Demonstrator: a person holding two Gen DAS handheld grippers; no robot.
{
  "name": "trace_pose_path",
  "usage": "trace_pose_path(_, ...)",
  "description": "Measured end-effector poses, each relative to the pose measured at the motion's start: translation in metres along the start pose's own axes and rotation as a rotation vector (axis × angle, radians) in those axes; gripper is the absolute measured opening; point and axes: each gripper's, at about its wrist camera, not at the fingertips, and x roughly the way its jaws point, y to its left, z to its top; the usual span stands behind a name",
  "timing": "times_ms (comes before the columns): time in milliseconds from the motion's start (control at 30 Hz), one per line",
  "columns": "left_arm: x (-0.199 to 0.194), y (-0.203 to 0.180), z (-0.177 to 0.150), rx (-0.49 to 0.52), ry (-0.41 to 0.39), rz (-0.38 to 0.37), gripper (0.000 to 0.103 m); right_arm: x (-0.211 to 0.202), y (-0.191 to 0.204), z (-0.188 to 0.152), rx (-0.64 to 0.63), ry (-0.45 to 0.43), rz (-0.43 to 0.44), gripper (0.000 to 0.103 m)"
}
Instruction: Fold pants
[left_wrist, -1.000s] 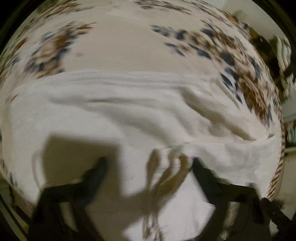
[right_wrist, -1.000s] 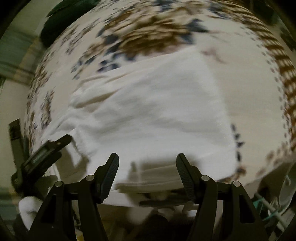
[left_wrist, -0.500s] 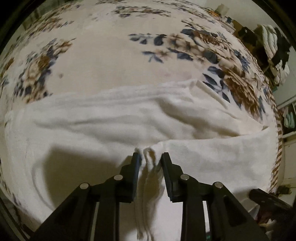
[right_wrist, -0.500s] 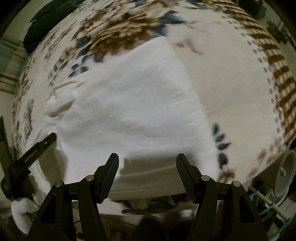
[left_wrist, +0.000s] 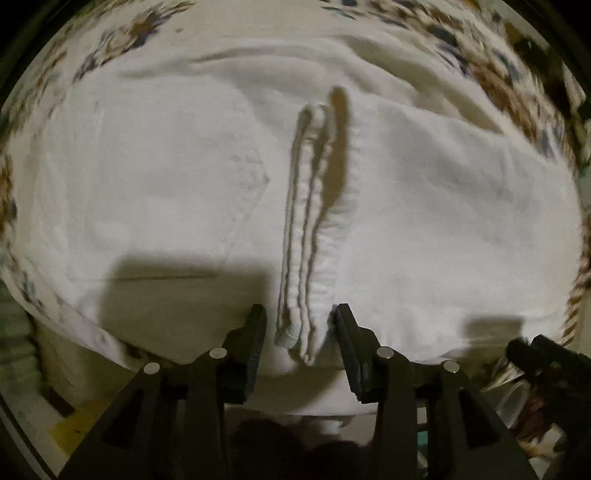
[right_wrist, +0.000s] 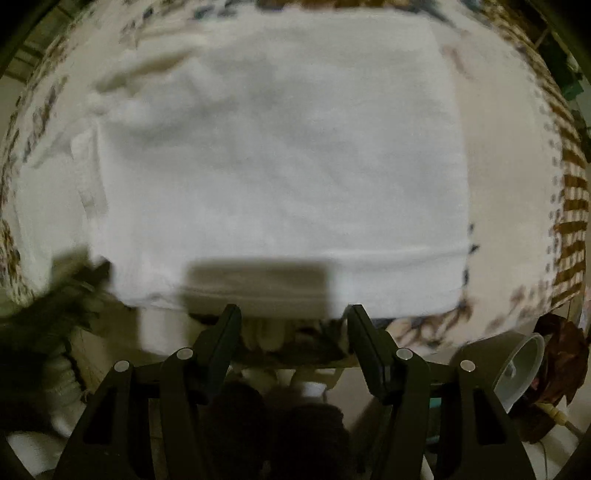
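While both of my black two-finger grippers hang with jaws apart, my left gripper (left_wrist: 298, 332) straddles a bunched ridge of the white cotton pants (left_wrist: 424, 221) without pinching it, my right gripper (right_wrist: 291, 325) sits at the hem, and beyond lies the floral bedspread (right_wrist: 517, 184).

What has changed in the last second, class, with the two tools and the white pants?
The left tool had pinched the pants' bunched ridge; it has now opened and let go. The right tool stayed open at the pants' near edge, holding nothing.
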Motion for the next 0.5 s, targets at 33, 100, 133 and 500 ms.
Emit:
trace_pose_path(33, -0.001, 0.004, 0.001, -0.023, 0.003, -0.022, 0.038, -0.004, 0.001, 0.003, -0.002, -0.02, -0.005, 0.062)
trace_pose_path(100, -0.007, 0.012, 0.002, -0.071, 0.0, -0.075, 0.038, -0.002, 0.002, 0.009, -0.007, -0.019, -0.025, 0.063)
trace_pose_path(133, -0.016, 0.02, 0.002, -0.11, -0.02, -0.117, 0.038, 0.004, 0.001, 0.013, -0.001, 0.003, -0.026, 0.063)
trace_pose_path(500, -0.064, 0.2, -0.029, -0.648, -0.29, -0.178, 0.103, 0.001, 0.002, 0.022, 0.04, 0.041, 0.062, 0.063)
